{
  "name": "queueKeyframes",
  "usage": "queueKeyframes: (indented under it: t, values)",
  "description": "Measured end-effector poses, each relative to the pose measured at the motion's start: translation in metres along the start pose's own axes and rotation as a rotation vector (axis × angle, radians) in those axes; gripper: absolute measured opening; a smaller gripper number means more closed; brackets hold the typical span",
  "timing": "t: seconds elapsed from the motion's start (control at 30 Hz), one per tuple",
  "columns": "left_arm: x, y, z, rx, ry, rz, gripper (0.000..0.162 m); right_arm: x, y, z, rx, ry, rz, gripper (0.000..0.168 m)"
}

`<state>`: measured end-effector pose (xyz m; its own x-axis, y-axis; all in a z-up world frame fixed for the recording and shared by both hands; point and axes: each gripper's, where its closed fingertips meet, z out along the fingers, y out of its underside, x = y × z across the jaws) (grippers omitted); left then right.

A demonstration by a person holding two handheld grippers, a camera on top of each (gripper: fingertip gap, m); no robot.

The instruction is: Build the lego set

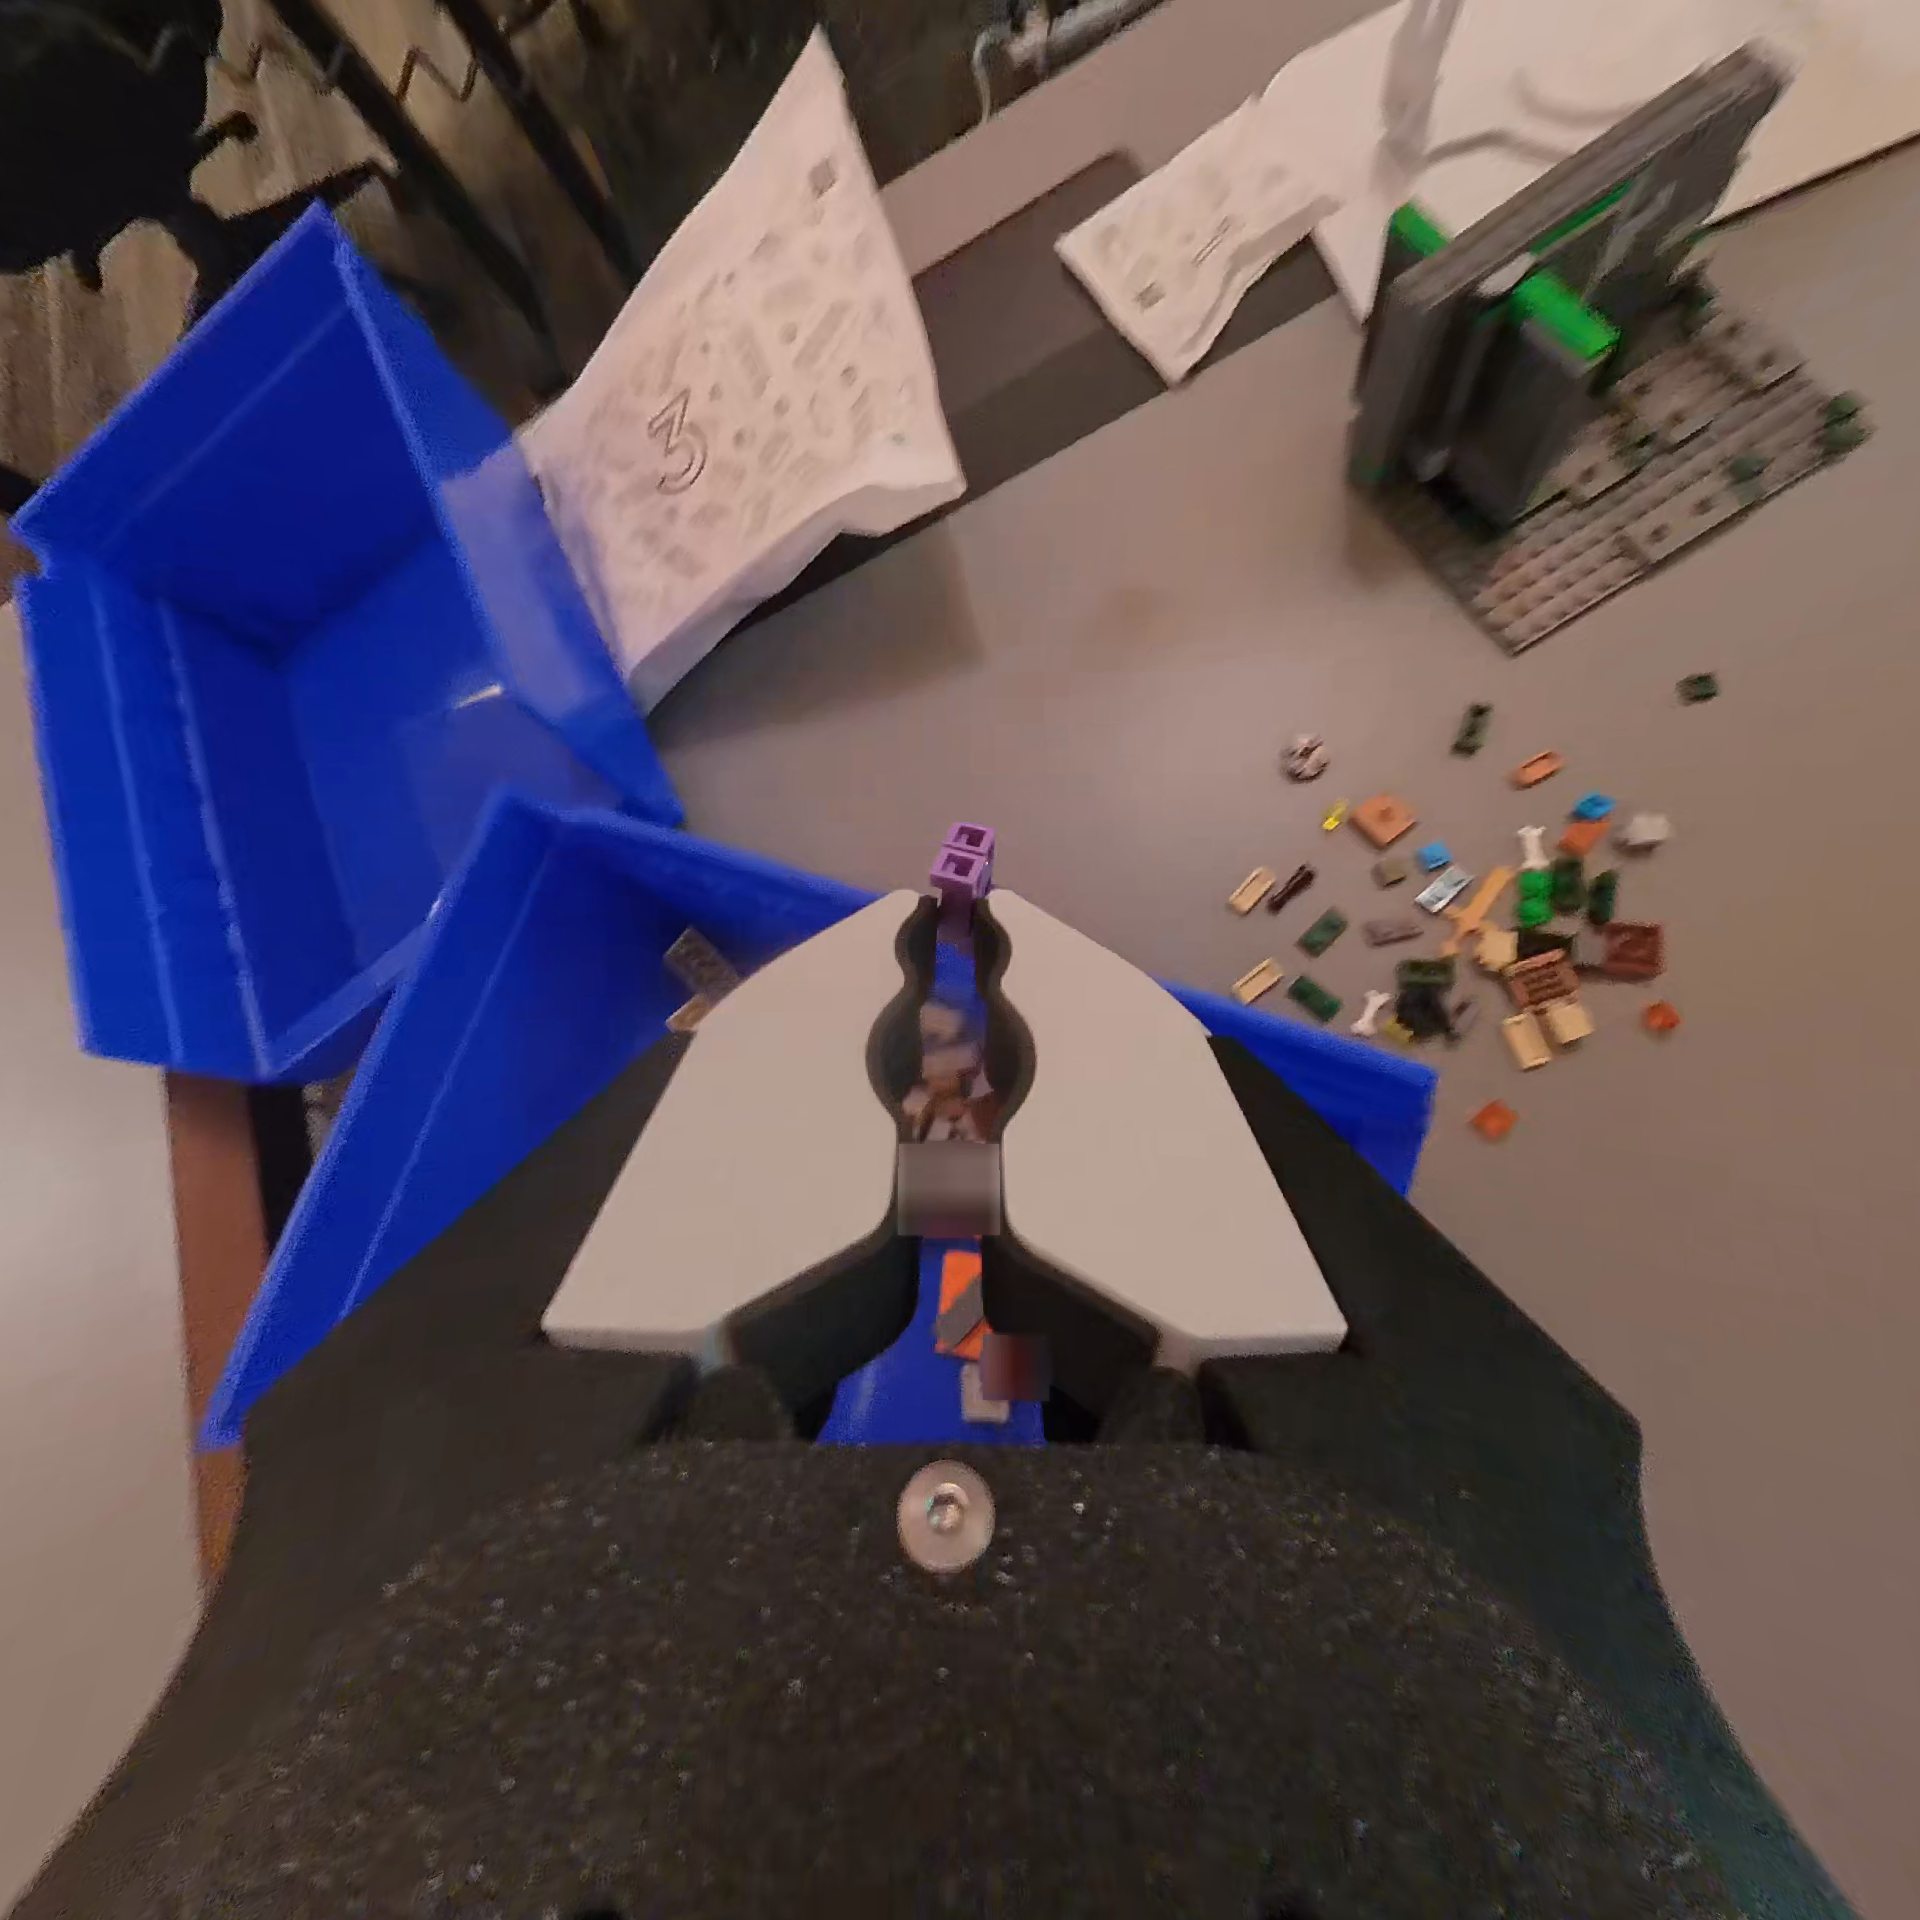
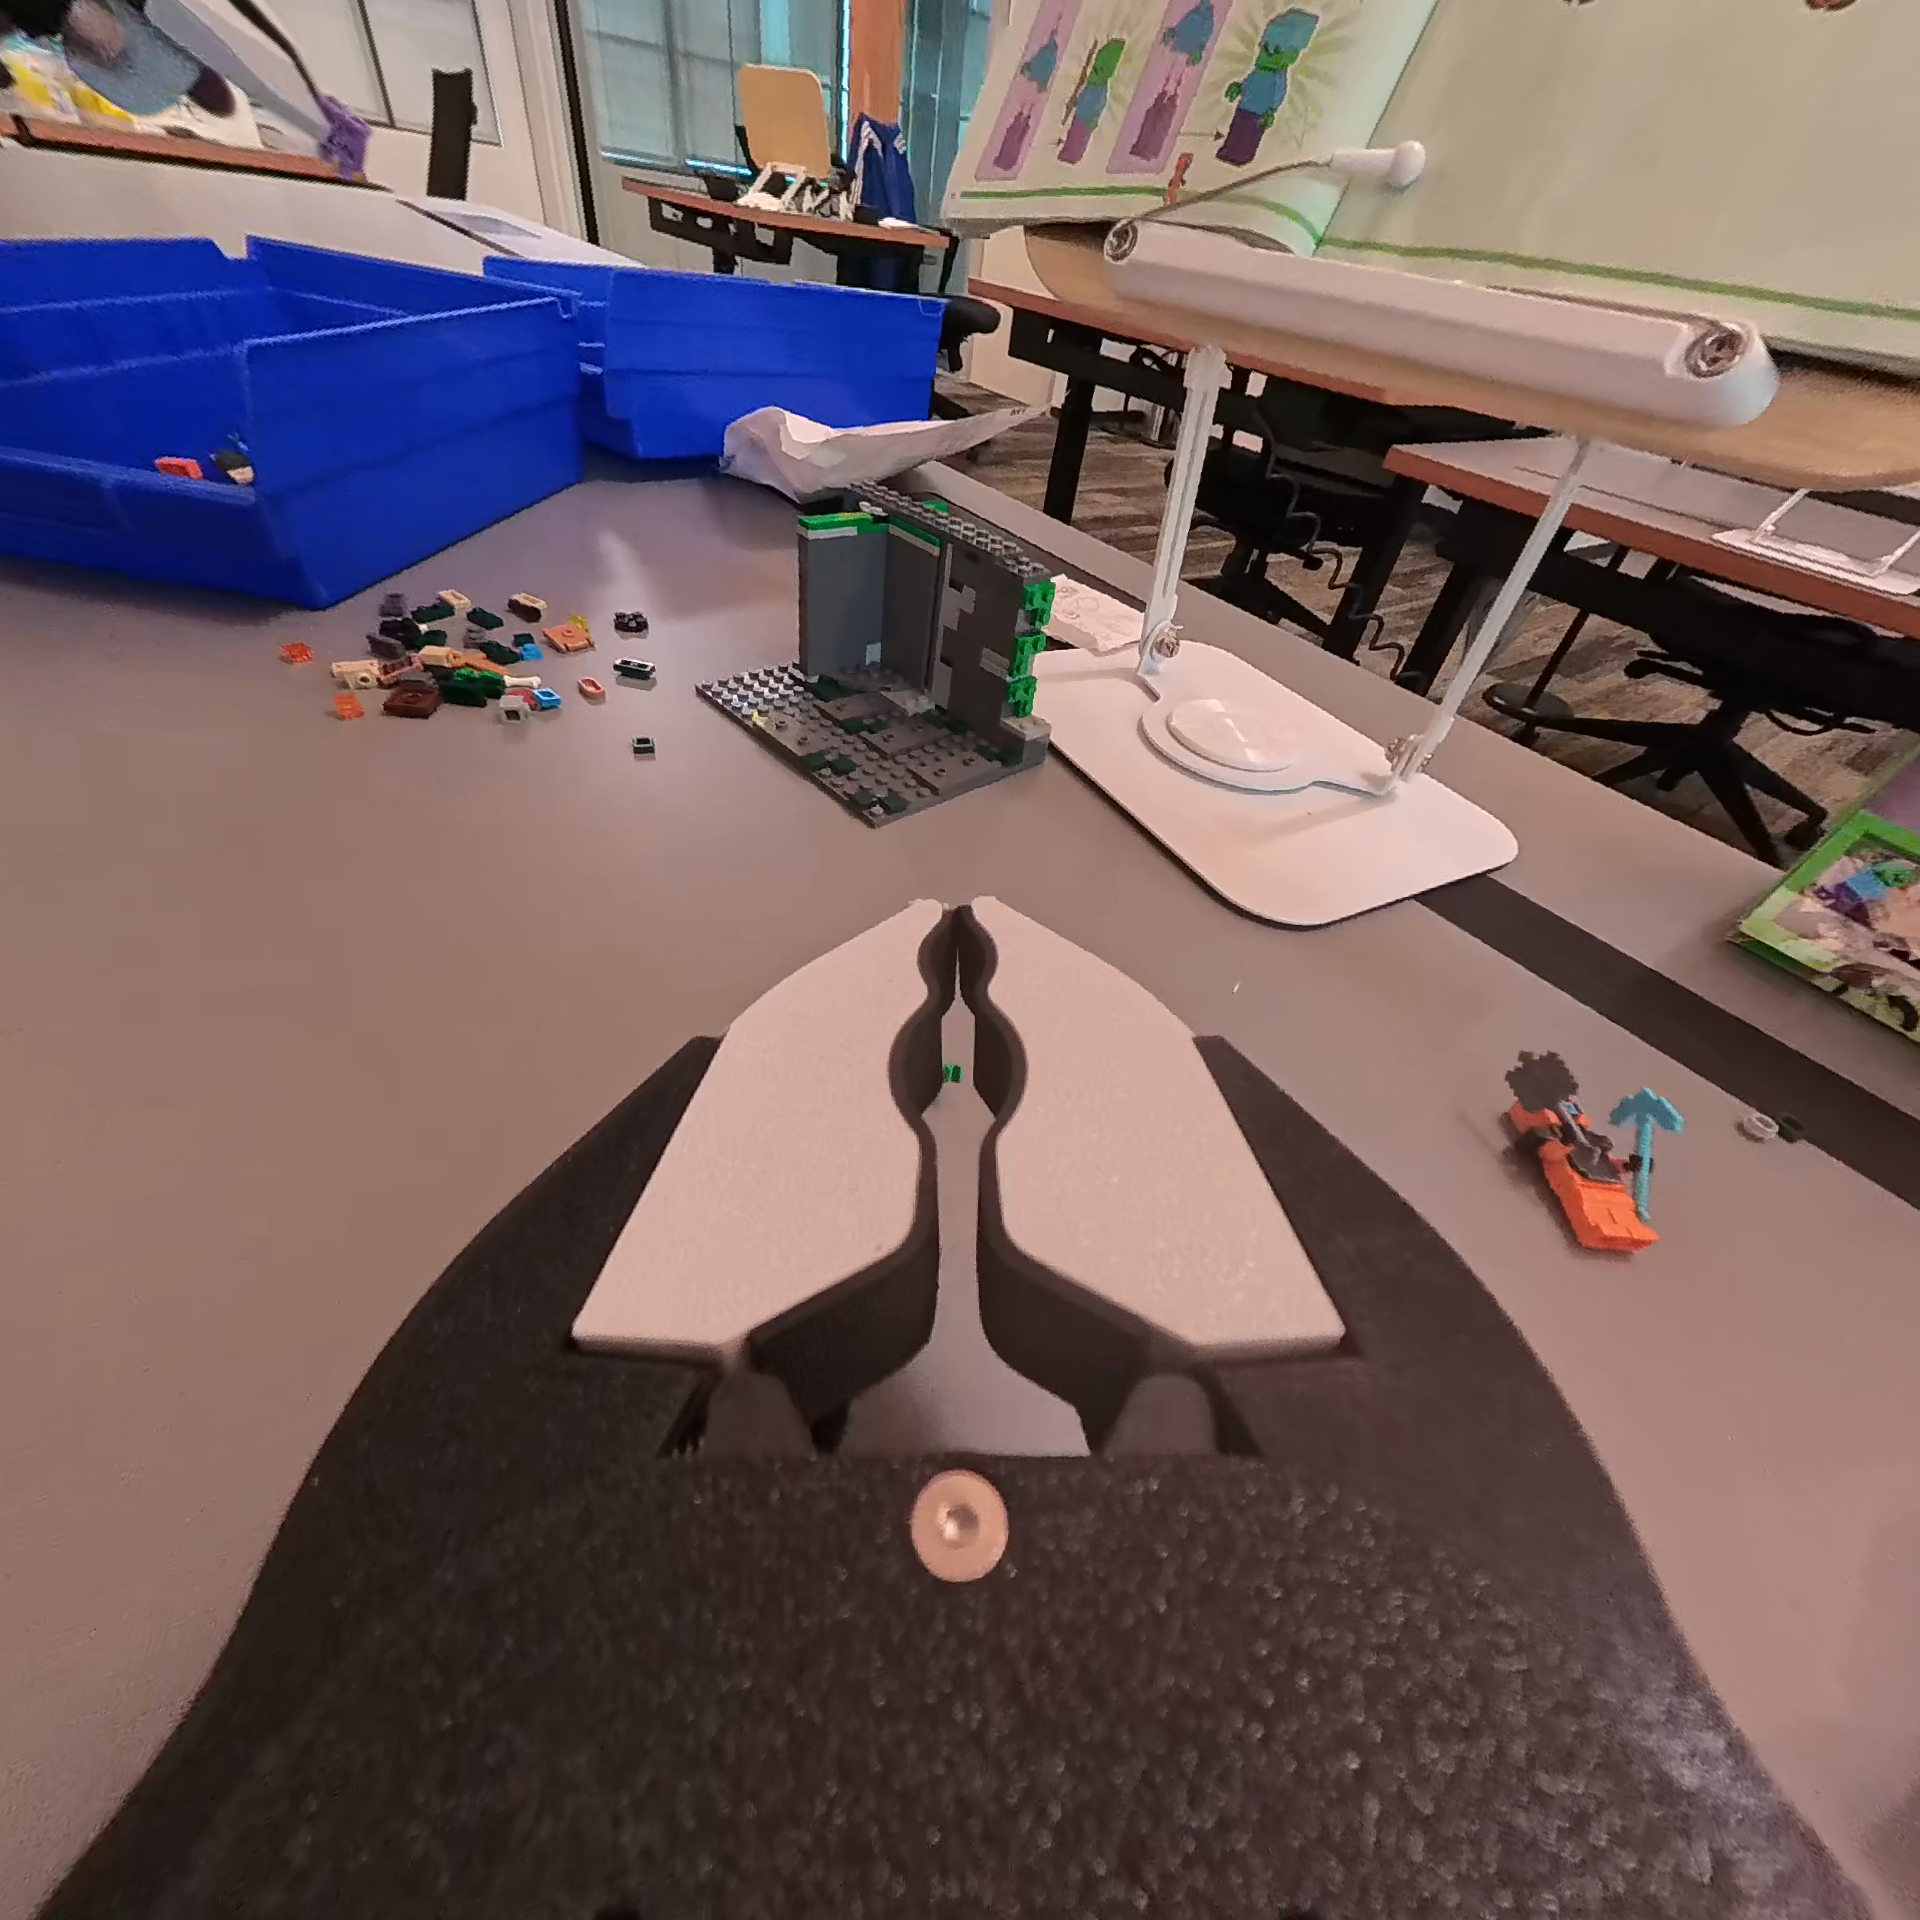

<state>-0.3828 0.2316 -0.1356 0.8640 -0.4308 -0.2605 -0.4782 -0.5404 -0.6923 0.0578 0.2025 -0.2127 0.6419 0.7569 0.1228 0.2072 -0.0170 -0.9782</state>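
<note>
The left gripper [image 1: 961, 909] pinches a purple brick [image 1: 968, 857] at its fingertips, above the near blue bin [image 1: 499, 1039]. Light, stiff, slippery: grip its flat sides. The right gripper [image 2: 961, 914] is clenched, empty.

office/classroom | rows of desks [image 2: 1621, 499] | office chairs [image 2: 1704, 665] | large windows [image 2: 665, 83]

Left wrist view is pretty smeary: motion blur all over the grey lego build [image 1: 1558, 343] and the paper bags [image 1: 748, 416], warm dim light. Right wrist view is way sharper and brighter, daylight coming from the windows [image 2: 707, 83] at the back. Both have fisheye bending at the edges, shadows soft, no harsh glare.
</note>
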Motion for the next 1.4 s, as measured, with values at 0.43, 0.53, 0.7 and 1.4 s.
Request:
queueKeyframes:
  t: [0.43, 0.53, 0.7, 1.4]
  values:
    - [0.160, -0.083, -0.008, 0.416, 0.463, -0.100, 0.007, -0.022, -0.032, 0.004, 0.073, -0.094, 0.032, 0.000]
    - [0.204, -0.103, -0.003, 0.492, 0.576, -0.124, 0.007, -0.035, -0.053, 0.008, 0.101, -0.144, 0.068, 0.000]
    - [0.261, -0.144, 0.000, 0.624, 0.740, -0.217, 0.007, -0.058, -0.095, 0.016, 0.145, -0.210, 0.120, 0.012]
    - [0.327, -0.148, -0.004, 0.796, 1.064, -0.401, 0.007, -0.070, -0.116, 0.030, 0.281, -0.478, 0.668, 0.010]
